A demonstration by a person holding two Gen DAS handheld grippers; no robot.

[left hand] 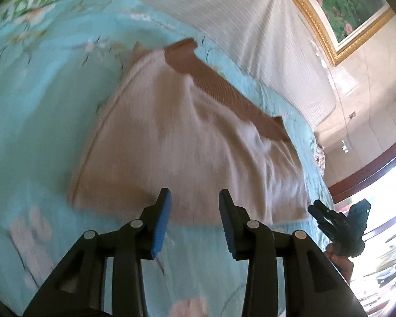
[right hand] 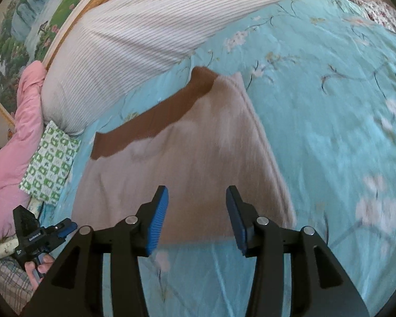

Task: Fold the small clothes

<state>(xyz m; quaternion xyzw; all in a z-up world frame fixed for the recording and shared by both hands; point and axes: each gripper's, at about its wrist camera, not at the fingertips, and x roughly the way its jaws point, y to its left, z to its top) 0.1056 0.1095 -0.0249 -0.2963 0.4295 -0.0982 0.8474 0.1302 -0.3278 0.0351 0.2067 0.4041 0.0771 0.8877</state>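
One beige garment (left hand: 177, 137) mid-frame with one brown band (right hand: 150, 116), my left gripper (left hand: 194, 222) and right gripper (right hand: 196, 219) both gaping, empty, lettering on the gripper body illegible.

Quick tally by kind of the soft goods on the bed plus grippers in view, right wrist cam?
Beige garment with brown band: 1
White ribbed pillow: 1
Pink blanket: 1
Green-and-white checked cloth: 1
Grippers, both open: 2 (left gripper, right gripper)
Total: 6
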